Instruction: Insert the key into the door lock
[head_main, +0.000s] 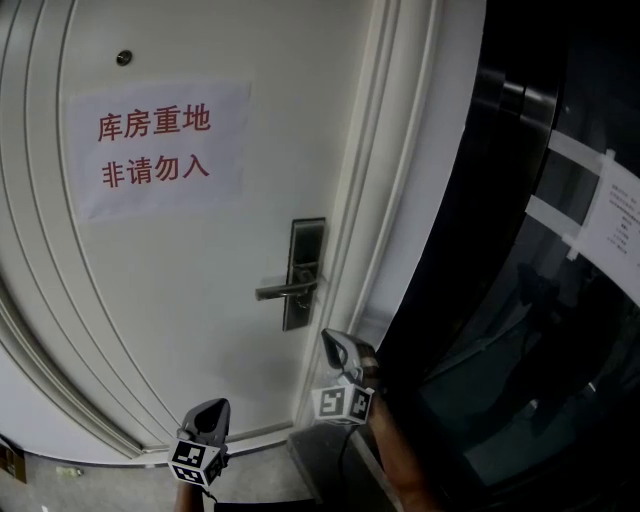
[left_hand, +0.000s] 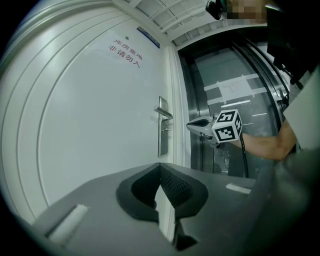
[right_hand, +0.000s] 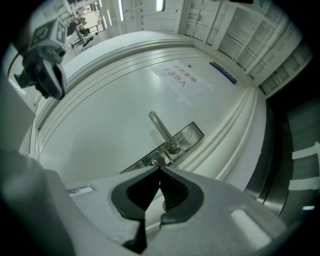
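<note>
While upright — lock plate (head_main: 308, 240), lever (head_main: 280, 292) leftward

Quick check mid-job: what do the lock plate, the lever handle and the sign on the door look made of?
Lock plate and lever handle: likely brushed metal, grey with a dull sheen. Sign: apparently paper, a thin white sheet with red print, flat on the door.
</note>
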